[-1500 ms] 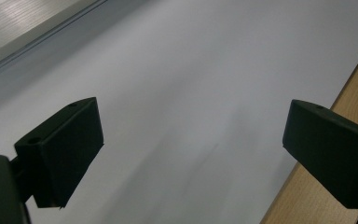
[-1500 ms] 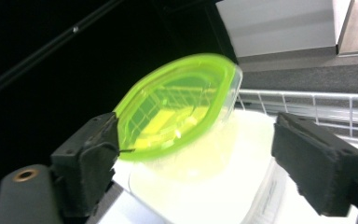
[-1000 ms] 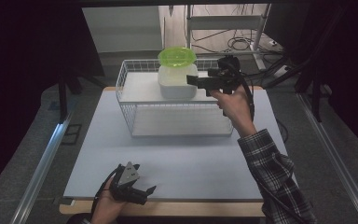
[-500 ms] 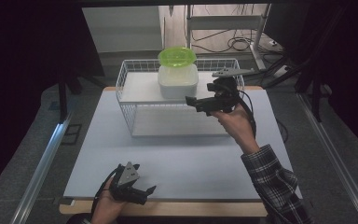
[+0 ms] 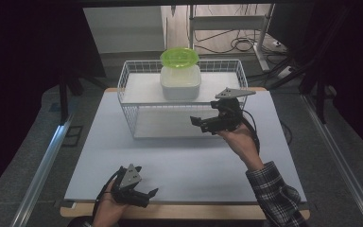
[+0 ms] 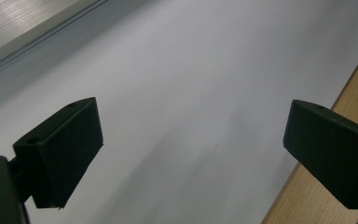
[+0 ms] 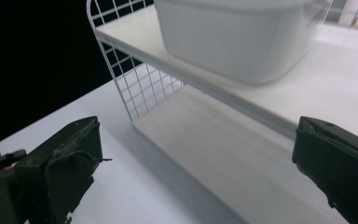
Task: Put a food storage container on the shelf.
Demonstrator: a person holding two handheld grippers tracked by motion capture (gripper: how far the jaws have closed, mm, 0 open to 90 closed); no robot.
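From the high view we see the right gripper (image 5: 203,124) held above the pale grey table mat (image 5: 184,165), just in front of the white wire two-tier shelf rack (image 5: 127,90), its jaws spread wide and holding nothing. On the rack's upper shelf sits the white rounded plastic container (image 5: 180,82), with a translucent lime-green plastic bowl (image 5: 179,57) resting on top of it. The container lies beyond the right gripper and to its left, higher than the jaws and apart from them. The left gripper (image 5: 144,196) rests in a hand at the near edge of the mat, well apart from the rack, jaws also spread.

In the left gripper view we look along wide-parted jaws at bare mat, with the light wooden table edge (image 6: 307,186) at the right.

In the right gripper view the jaws stand wide with nothing between them. The container (image 7: 242,37) fills the upper part, on the upper shelf, above and ahead of the jaws. The rack's lower shelf lies directly ahead.

We can read no writing or label in any view.
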